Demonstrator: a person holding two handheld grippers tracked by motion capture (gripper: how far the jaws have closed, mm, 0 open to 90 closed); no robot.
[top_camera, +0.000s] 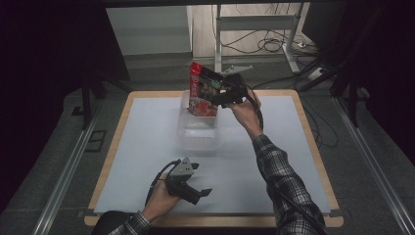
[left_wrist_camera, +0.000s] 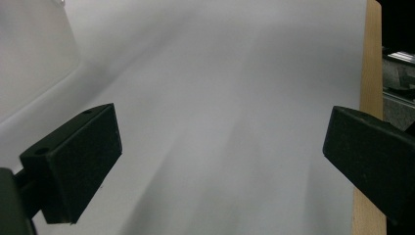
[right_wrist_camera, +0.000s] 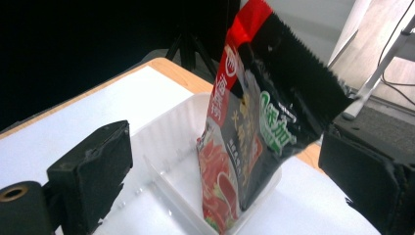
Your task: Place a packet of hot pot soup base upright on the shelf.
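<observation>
Snack pouch [right_wrist_camera: 244, 142] stands tilted in the far compartment of the clear tray [right_wrist_camera: 171, 147], leaning toward the right claw [top_camera: 226, 100], whose jaws gape wide around it without pressing. Left claw [top_camera: 195, 191] rests open and empty on the counter [top_camera: 147, 147].

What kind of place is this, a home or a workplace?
Probably a lab or recording studio, not a home. A wooden table with a white mat stands among dark curtains, loose cables lie on the floor, and a metal stand is behind it.
</observation>
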